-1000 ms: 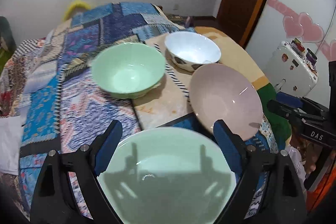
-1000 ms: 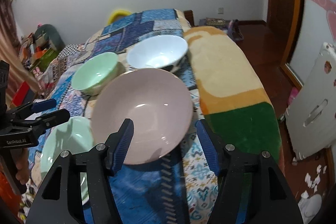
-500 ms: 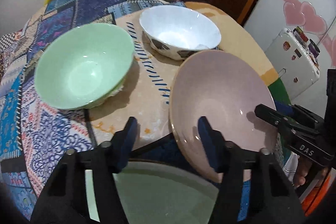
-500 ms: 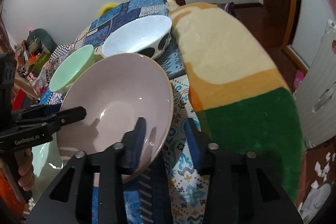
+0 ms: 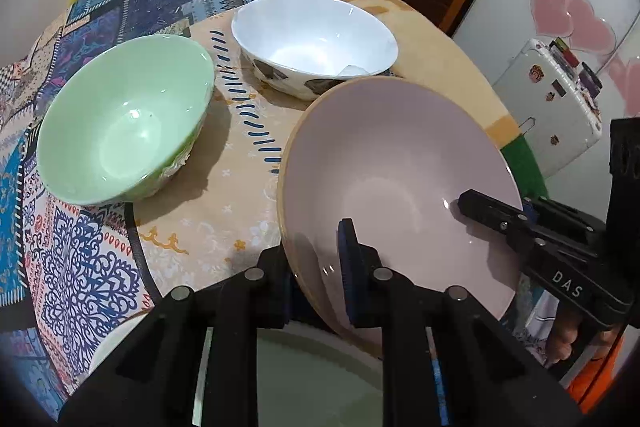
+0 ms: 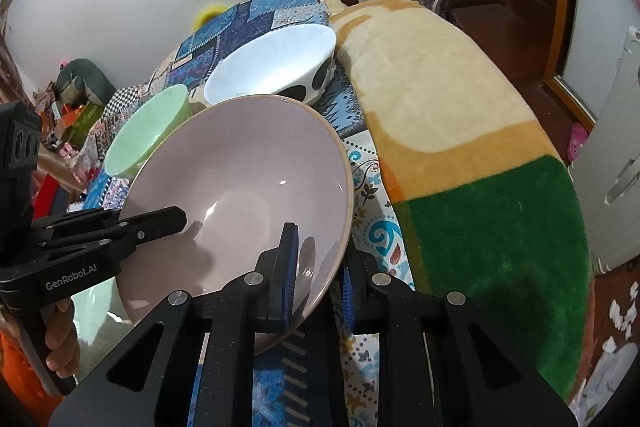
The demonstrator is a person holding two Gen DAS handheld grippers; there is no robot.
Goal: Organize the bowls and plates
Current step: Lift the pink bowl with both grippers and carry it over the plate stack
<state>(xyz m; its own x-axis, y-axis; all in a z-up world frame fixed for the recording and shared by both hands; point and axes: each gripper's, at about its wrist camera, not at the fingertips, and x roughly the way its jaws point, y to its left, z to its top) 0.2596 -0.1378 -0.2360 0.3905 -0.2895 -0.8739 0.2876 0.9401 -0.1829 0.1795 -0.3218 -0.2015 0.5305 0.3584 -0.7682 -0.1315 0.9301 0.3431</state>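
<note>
Both tools have just been closing: the left tool [image 5: 316,279] and right tool [image 6: 316,283] now pinch opposite rims of the pink plate [image 5: 396,179], ready to lift.

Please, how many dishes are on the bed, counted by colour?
Green: 2, the green bowl and the green dish partly hidden below the left gripper.
White: 1, the white bowl.
Pink: 1, the pink plate.
Total: 4.

Each black claw [image 5: 316,267] [image 6: 316,263] has blue pads, silver screws (white lettering too); sleeve [image 6: 12,359] orange.
</note>
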